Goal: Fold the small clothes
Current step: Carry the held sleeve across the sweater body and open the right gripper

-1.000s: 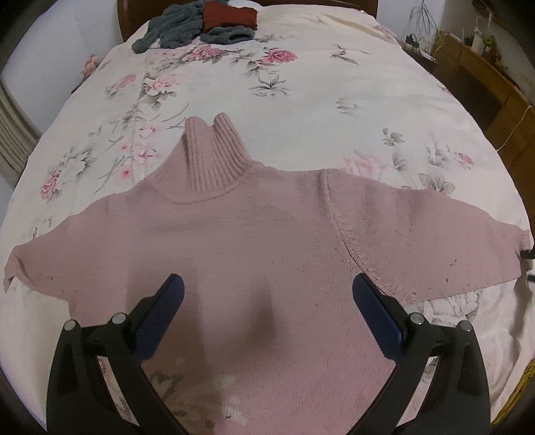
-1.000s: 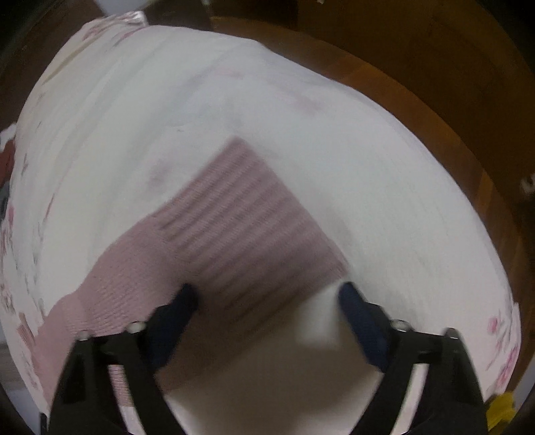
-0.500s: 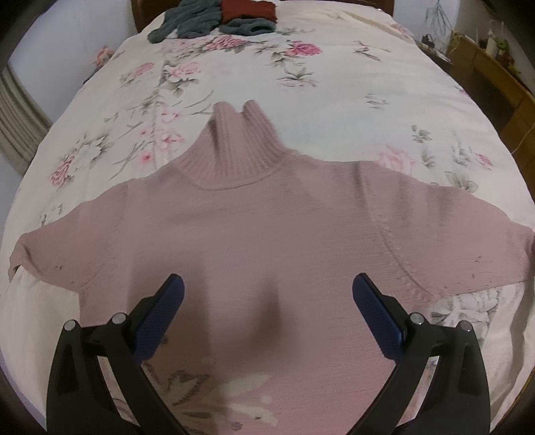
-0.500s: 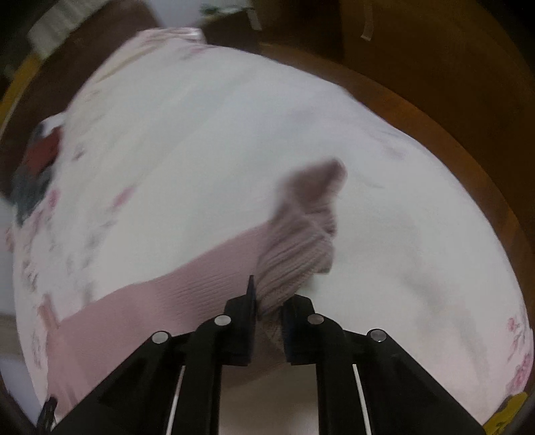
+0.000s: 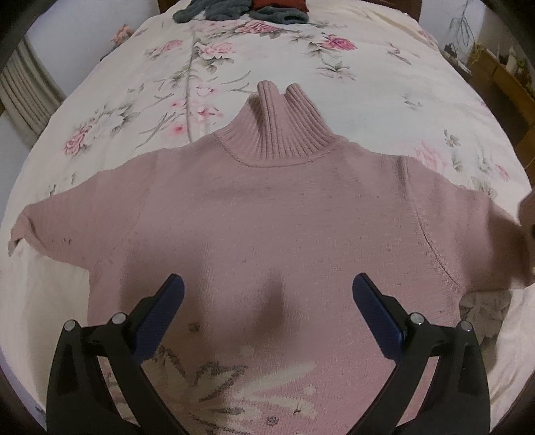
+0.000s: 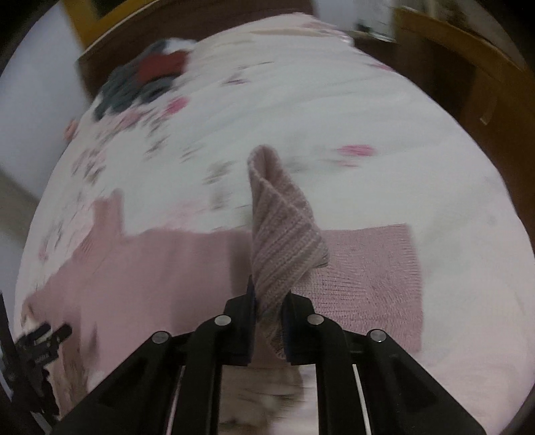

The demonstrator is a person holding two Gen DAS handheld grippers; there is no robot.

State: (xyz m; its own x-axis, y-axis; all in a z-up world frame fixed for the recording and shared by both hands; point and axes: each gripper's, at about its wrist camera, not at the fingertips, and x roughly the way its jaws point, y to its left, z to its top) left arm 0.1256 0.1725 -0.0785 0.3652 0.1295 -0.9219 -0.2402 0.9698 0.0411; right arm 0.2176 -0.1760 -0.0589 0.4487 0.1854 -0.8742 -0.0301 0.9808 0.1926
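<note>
I have a pink turtleneck sweater (image 5: 267, 217) spread face up on the bed (image 5: 367, 83), its ribbed collar (image 5: 277, 134) pointing toward the headboard end and its hem toward the foot edge, where I stand with the rig. A pale flower pattern is knitted across the lower front.

My left gripper (image 5: 267, 297) hangs over the lower middle of the sweater with its blue-padded fingers (image 5: 164, 311) spread wide and nothing between them. I cannot tell whether the tips touch the knit.

My right gripper (image 6: 269, 314) is pinched tight on the cuff (image 6: 284, 234) of the sweater's right-side sleeve. The ribbed cuff stands up out of the jaws as a folded flap, lifted clear of the bedspread, while the rest of that sleeve (image 6: 367, 267) lies flat on the bed beneath it, near the right edge. In the left wrist view that lifted end shows only as a blur at the far right of the frame.

The other sleeve (image 5: 67, 221) lies stretched flat toward the left edge of the bed, its cuff slightly curled.

At the headboard end, well apart from the sweater, sits a heap of grey clothes (image 5: 214, 8) with a red garment (image 5: 277, 4) on it. The right wrist view is motion-blurred, so finer detail there is lost.
</note>
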